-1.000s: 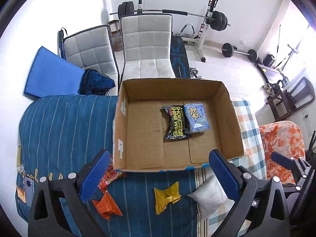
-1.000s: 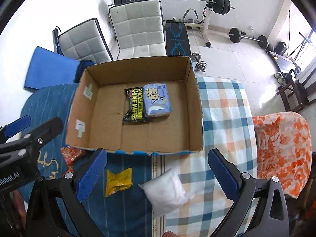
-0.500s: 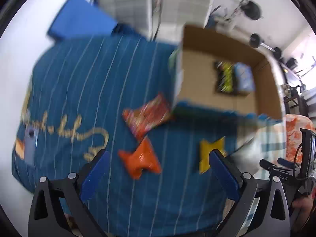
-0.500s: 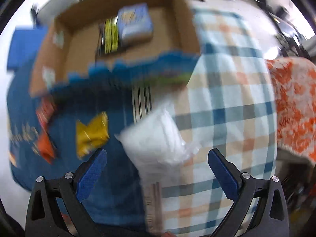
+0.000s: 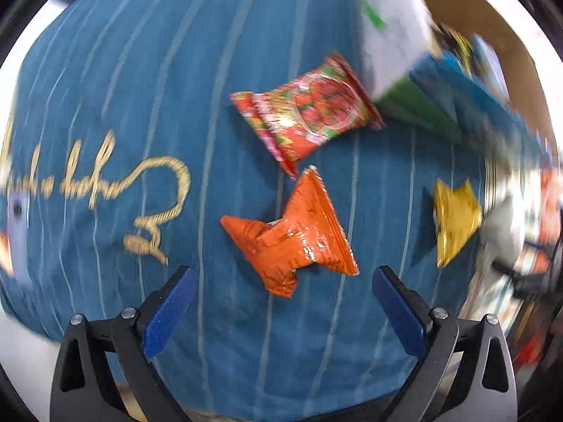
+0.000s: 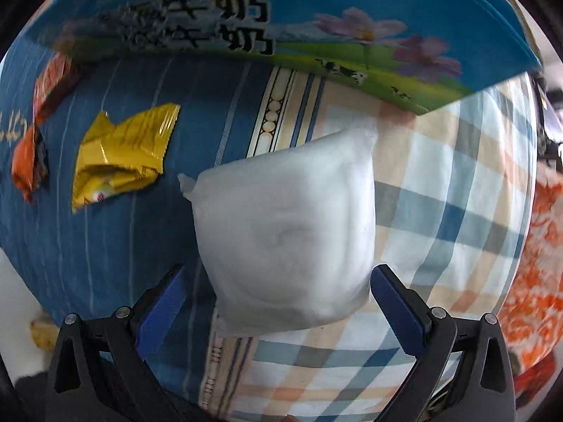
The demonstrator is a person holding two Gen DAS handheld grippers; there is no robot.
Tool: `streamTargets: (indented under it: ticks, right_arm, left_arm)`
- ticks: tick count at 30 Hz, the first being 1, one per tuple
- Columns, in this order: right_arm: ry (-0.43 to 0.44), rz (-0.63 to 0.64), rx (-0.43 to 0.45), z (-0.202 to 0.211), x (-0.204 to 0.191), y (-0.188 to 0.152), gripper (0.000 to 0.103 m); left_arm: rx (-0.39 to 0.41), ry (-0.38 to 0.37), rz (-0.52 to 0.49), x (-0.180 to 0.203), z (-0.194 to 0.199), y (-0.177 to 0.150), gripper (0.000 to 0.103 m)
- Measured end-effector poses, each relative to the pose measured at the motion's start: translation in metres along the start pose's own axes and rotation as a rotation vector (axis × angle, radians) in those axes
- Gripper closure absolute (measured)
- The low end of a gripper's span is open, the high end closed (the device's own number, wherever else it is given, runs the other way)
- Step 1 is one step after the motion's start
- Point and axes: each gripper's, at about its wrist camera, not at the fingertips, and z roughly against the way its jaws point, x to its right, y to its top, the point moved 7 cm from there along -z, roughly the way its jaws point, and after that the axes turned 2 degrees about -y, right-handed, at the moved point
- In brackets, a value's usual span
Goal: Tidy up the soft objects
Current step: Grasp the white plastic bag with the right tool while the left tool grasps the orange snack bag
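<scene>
Both claws are being held over the covered bench, jaws spread wide, nothing gripped. The left claw [image 5: 279, 293] is being aimed at the orange packet [image 5: 290, 234], which is lying on the blue striped cloth [image 5: 105, 81] just ahead of the fingertips and between their lines. The right claw [image 6: 278, 290] is being positioned around the white pouch [image 6: 288, 225]; its near end is lying between the blue pads [image 6: 396, 306], though contact cannot be confirmed.

Judged step: a two-handed pickup is being set up, for transfer into the cardboard box [image 6: 246, 10], whose printed wall is standing just behind the pouch.

Handling notes, as judgement:
- The pouch is looking puffy and yielding; it is best being pinched across its middle, with a slow close so the filling is not being squeezed out sideways.
- The orange packet is pinched at its waist like a bow tie; that narrow waist is offering the surest bite. Its foil skin is glossy and crinkled, so slipping is being risked if only a flared end is caught.

Other items: a red patterned packet [image 5: 309, 109], flat and shiny, is lying near the box corner, almost touching the orange one. A yellow wrapper [image 6: 119, 154], crumpled foil, is lying between the two work zones. The checked cloth [image 6: 457, 176] is lying under the pouch's right side.
</scene>
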Motion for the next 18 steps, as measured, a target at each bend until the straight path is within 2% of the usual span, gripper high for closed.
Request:
streamTargets:
  ticks: [3,5,7,8,9,11,12,15,18]
  right_arm:
    - [-0.021,0.052,-0.028,-0.006,-0.002,-0.003,0.000]
    - [-0.046,0.082,-0.044,-0.010,-0.002,-0.003,0.000]
    - [-0.060,0.102,-0.059,-0.014,-0.003,-0.001,0.000]
    - [-0.061,0.106,-0.062,-0.015,-0.004,-0.001,0.000]
    - [-0.059,0.110,-0.070,-0.017,-0.004,0.000,0.000]
    - [-0.056,0.106,-0.082,-0.020,-0.004,0.001,0.000]
    - [-0.048,0.099,-0.085,-0.021,-0.004,0.002,0.002]
    - [-0.044,0.046,-0.091,-0.023,0.000,0.001,0.017]
    - [0.001,-0.053,-0.091,-0.022,0.010,-0.001,0.021]
  left_arm:
    - [-0.022,0.039,-0.176,0.013,-0.010,0.000,0.000]
    - [-0.042,0.115,-0.300,0.019,-0.022,0.000,0.001]
    - [-0.073,0.139,-0.361,0.023,-0.034,0.001,0.005]
    - [-0.093,0.153,-0.372,0.023,-0.040,0.001,0.010]
    - [-0.108,0.151,-0.383,0.024,-0.045,0.002,0.022]
    - [-0.134,0.138,-0.387,0.025,-0.053,0.002,0.034]
    - [-0.148,0.130,-0.381,0.026,-0.058,0.002,0.034]
    - [-0.175,0.113,-0.340,0.026,-0.067,-0.001,0.036]
    - [-0.159,0.050,-0.242,0.031,-0.065,-0.006,0.037]
